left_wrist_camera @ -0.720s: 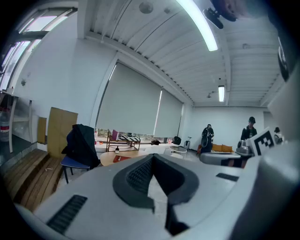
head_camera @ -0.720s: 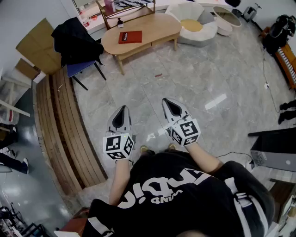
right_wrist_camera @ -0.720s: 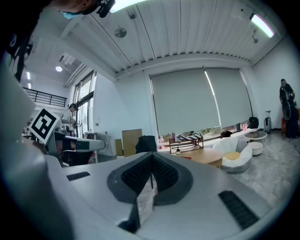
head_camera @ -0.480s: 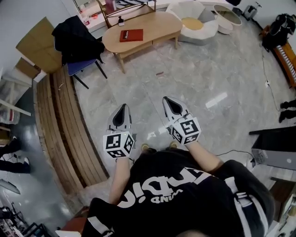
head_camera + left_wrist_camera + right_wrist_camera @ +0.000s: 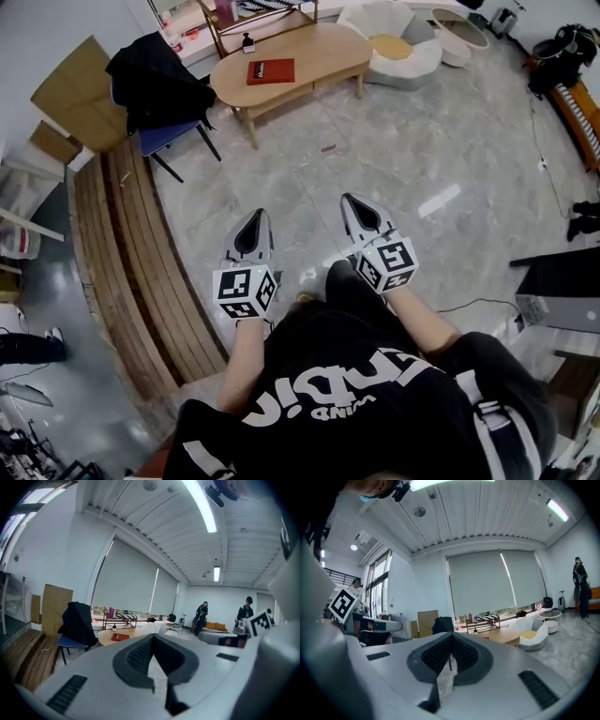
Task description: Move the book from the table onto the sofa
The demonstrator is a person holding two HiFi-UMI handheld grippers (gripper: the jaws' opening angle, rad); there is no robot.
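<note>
Jaws together and empty, the left gripper (image 5: 253,216) and right gripper (image 5: 356,200) are pointing toward the distant red book (image 5: 270,71), with the approach seemingly still to make.

**Three cameras, one room**

On the person's head: looking forward and steeply down from well above the marble floor (image 5: 450,141). Left tool (image 5: 256,217) and right tool (image 5: 354,204) close below, side by side. Desk (image 5: 323,52) far off at the top edge.

On each tool: riding just behind its own jaws and facing almost level along them, so near that the jaws fill the lower half of the frame. Wide-angle, taking in ceiling and far wall. Neighbouring tool's marker cube at the inner edge of each.

Shared by all three – the desk and the chair draped in a dark jacket (image 5: 155,80), small and distant. White sofa (image 5: 394,47) plain in the head and right gripper views.
</note>
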